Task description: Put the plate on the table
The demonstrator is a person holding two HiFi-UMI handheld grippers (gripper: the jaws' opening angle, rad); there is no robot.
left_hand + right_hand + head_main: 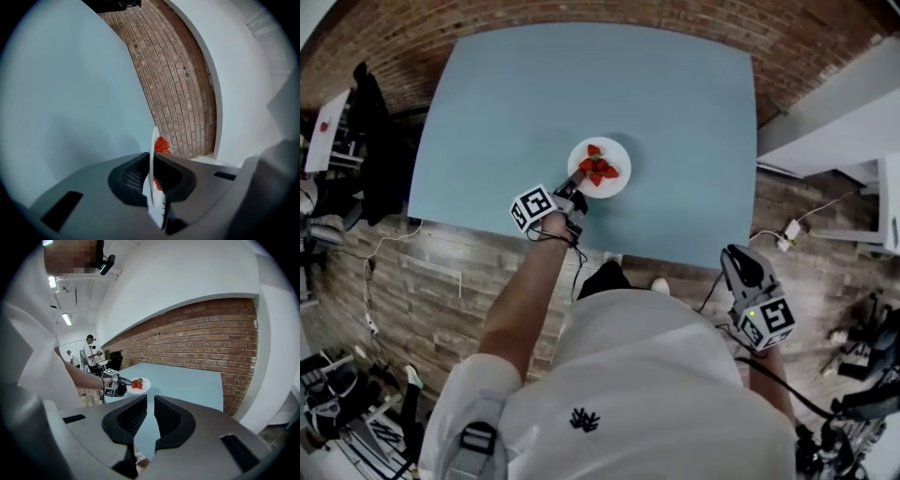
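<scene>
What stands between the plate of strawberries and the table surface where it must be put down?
Nothing visible does. The left gripper holds the plate by its near rim over the blue table, and the tabletop around it is bare. The spot directly beneath the plate is hidden.

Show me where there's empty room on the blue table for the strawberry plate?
Nearly all of the light blue table is bare: the wide stretch toward the brick wall, and both sides. The only busy spot is near the front edge, where the left gripper grips the round white plate of red strawberries.
</scene>
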